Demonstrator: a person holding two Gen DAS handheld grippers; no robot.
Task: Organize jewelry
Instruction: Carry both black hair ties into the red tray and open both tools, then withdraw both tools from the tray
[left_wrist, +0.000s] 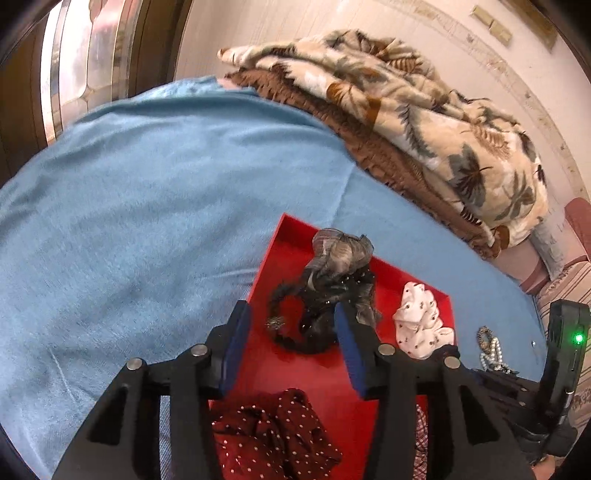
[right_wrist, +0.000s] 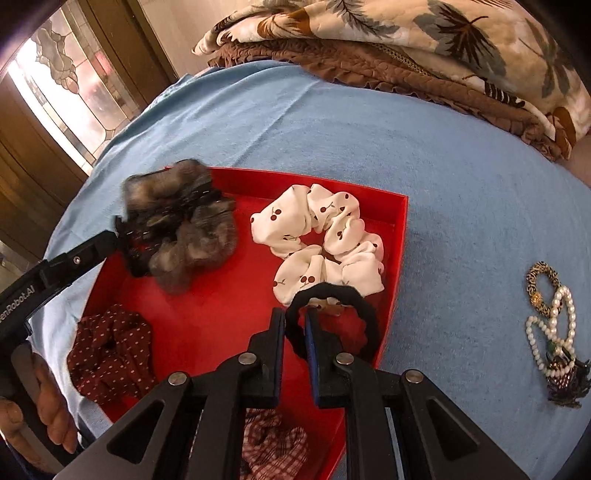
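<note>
A red tray lies on the blue bedspread. It holds a grey-black scrunchie pile, a white cherry-print scrunchie, a dark red dotted scrunchie and a checked one. My right gripper is shut on a black hair tie over the tray's near right corner. My left gripper is open above the tray, its fingers on either side of the grey-black pile; its fingertip touches that pile in the right wrist view.
A pearl necklace, a leopard-print bracelet and a dark beaded piece lie on the bedspread right of the tray. A folded leaf-print blanket lies at the back. A glass door stands far left.
</note>
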